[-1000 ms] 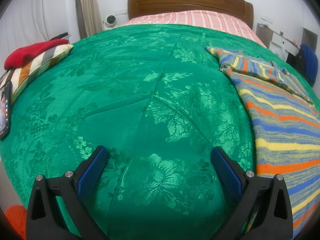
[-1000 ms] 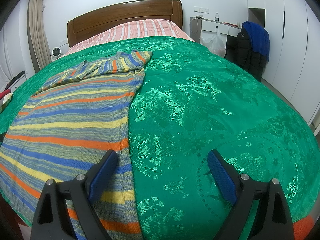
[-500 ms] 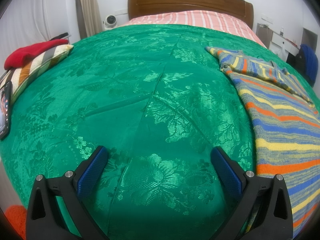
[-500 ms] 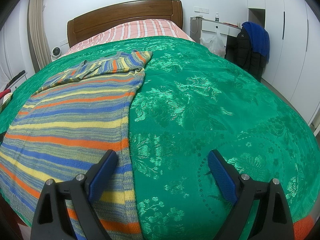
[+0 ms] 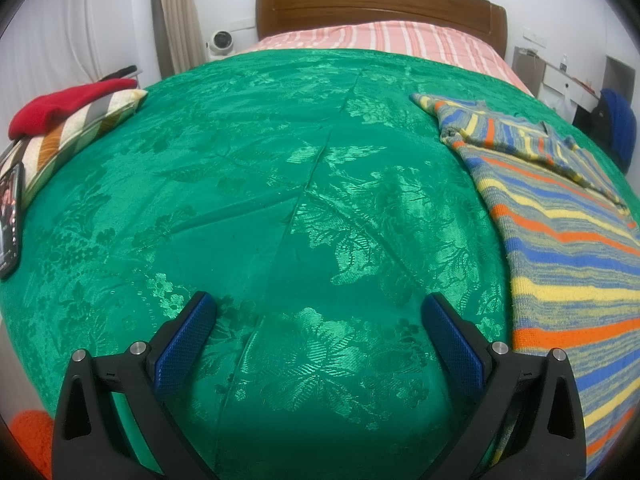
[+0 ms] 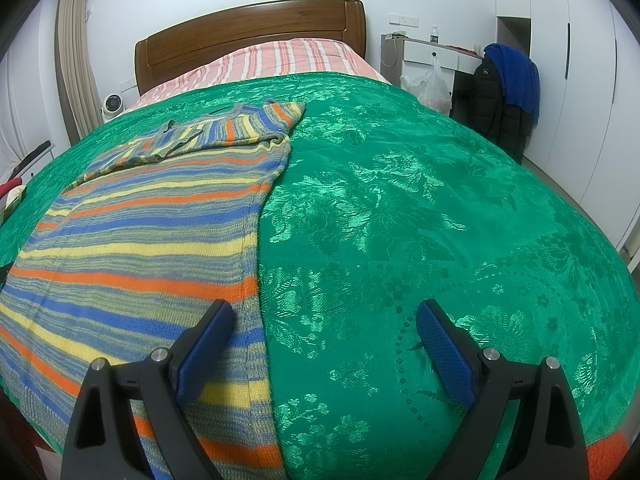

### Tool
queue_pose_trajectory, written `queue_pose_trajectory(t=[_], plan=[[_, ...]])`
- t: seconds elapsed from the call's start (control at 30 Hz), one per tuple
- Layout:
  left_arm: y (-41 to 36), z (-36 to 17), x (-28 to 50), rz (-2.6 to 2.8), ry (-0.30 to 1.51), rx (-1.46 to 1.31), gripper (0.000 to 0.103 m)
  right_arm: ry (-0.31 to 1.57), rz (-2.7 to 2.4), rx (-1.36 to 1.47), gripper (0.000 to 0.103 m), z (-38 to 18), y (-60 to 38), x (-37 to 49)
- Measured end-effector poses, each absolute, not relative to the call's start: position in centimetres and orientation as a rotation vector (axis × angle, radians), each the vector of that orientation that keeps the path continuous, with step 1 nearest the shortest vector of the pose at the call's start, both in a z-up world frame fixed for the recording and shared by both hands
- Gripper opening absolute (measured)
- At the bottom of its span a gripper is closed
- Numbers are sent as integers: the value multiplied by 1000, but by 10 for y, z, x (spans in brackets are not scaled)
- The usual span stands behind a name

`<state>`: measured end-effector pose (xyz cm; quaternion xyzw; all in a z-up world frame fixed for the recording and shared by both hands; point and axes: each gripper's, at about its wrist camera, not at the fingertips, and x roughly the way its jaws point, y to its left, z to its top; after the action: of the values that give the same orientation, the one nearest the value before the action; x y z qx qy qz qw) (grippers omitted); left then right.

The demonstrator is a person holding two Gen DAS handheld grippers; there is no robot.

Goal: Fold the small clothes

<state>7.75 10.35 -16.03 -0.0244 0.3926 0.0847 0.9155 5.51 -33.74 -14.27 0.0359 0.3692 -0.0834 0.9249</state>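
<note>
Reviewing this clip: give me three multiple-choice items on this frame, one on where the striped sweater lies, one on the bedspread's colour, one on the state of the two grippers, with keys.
1. Where does the striped sweater lie?
A. spread on the bedspread
B. on the chair
C. held in the fingers

2. What colour is the bedspread?
A. grey
B. green
C. white

3. How do the left gripper and right gripper stand?
A. both shut on cloth
B. only the left open
C. both open, holding nothing

Key: 1 A, it lies flat on the cover; 2 B, green patterned satin shows in both views; 3 C, wide gaps separate each pair of fingers.

striped sweater [image 5: 568,264] cut by right edge | phone [image 5: 10,220] cut by left edge
</note>
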Motion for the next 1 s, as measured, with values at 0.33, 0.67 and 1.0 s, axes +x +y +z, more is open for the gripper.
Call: queue_pose_trajectory(t=[0.33,0.67,1.0], plan=[[106,-157,79,157,832,-62,102,759,-167,75,92,-142,-338,56],[120,-123,38,-248,1134,-200,102,887,163,43,92,-78,-353,26],[70,-146,20,-320,1248,15,71,1142,282,170,72,-120,-347,11]])
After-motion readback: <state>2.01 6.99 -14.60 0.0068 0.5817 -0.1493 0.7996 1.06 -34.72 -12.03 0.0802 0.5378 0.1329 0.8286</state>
